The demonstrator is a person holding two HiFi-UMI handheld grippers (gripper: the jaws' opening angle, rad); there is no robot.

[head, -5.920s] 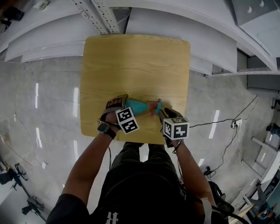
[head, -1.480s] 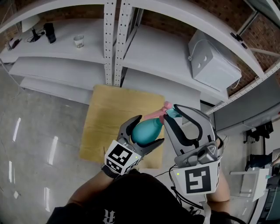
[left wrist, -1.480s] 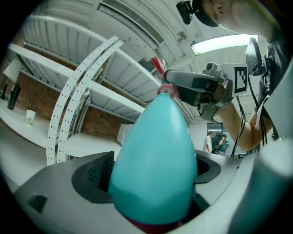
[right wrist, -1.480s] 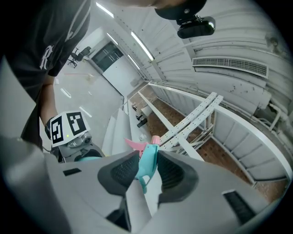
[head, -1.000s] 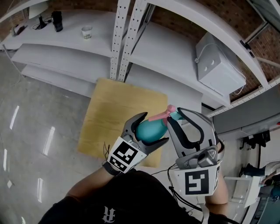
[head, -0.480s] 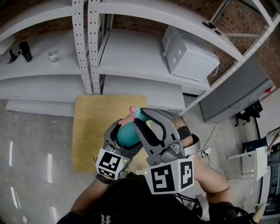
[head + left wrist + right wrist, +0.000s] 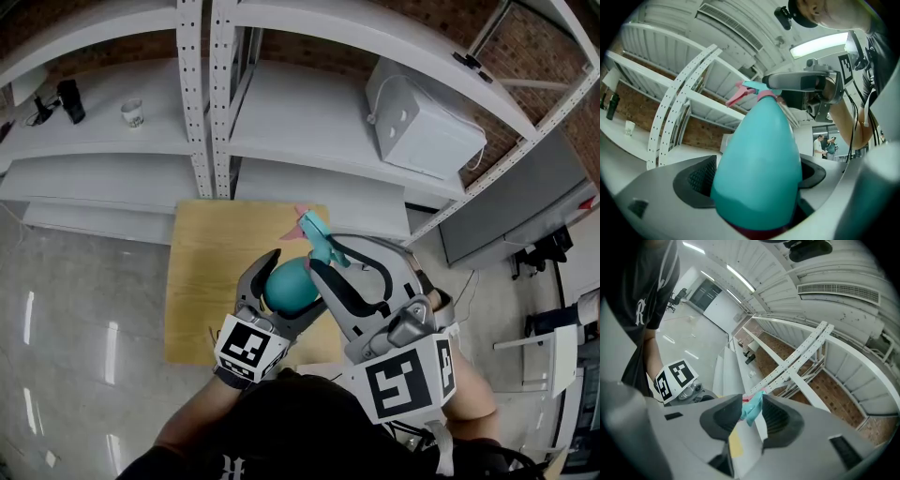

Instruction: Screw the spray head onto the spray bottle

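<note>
In the head view, the lower half of the teal egg-shaped plastic spray bottle [image 7: 284, 284] is covered by the grey left gripper [image 7: 292, 281]. The light wooden table [image 7: 202, 281] is hidden toward 6 o'clock behind that gripper and the right gripper [image 7: 326, 255]. In the right gripper view, the teal and pink spray head [image 7: 752, 411] is largely masked by the dark pads [image 7: 780, 420]. A dark object [image 7: 67, 99] on the white shelf [image 7: 84, 141] at 10 o'clock is too small to be identified.

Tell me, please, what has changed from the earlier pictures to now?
The spray bottle lay on the table in the earliest picture; the grippers have since lifted it into the air above the table. Lately the spray head seems turned: its pink trigger shows at another angle. Unchanged lately: the left gripper stays shut on the bottle's body, the right gripper on the head.
</note>
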